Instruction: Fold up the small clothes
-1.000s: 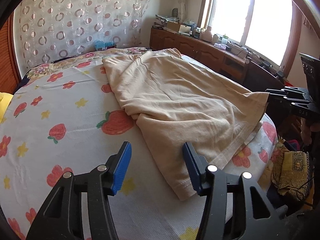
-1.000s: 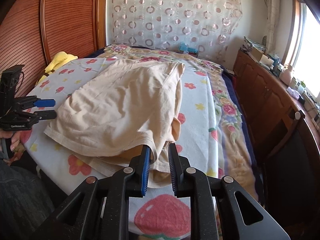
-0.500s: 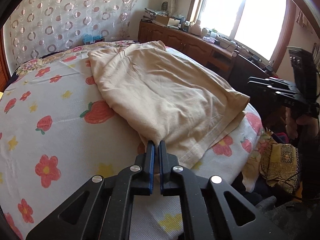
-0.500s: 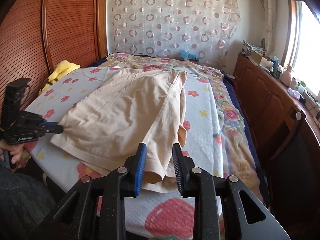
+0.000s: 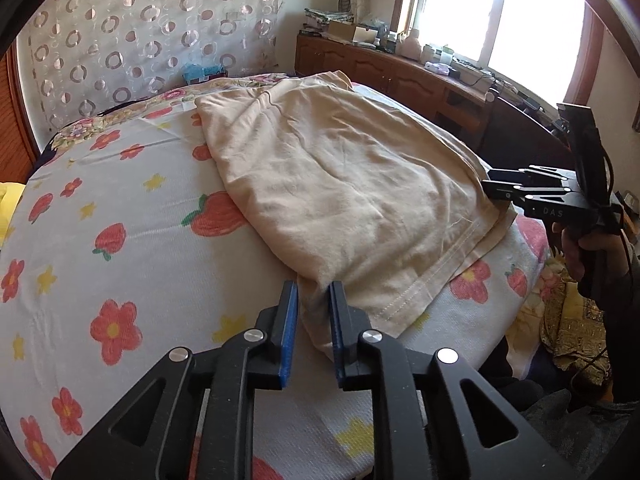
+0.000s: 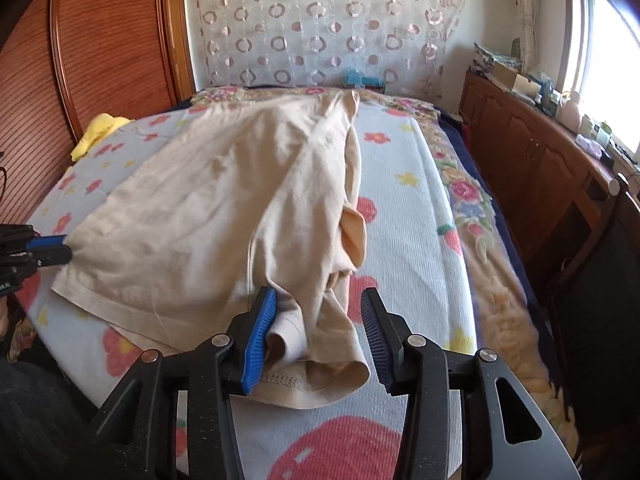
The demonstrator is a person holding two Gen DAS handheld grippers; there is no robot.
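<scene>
Beige garment (image 5: 352, 184) lies mid-frame on the floral bedspread (image 5: 120, 240). Left gripper (image 5: 313, 300): jaws just reopened, slightly apart around a corner; pad contact unclear. Only the right view shows the right gripper (image 6: 320, 312) widening, apart around the loose hem; earlier it was narrower.

Bedroom w/ a wide bed under a white strawberry-and-flower print sheet (image 5: 120, 240). Sheer circle-pattern curtain (image 6: 320, 28) covers the far wall. Reddish ribbed wood panel (image 6: 100, 52) on one side, cluttered brown wood cabinets (image 6: 532, 148) opposite, beneath a bright sunlit window (image 5: 492, 12).
</scene>
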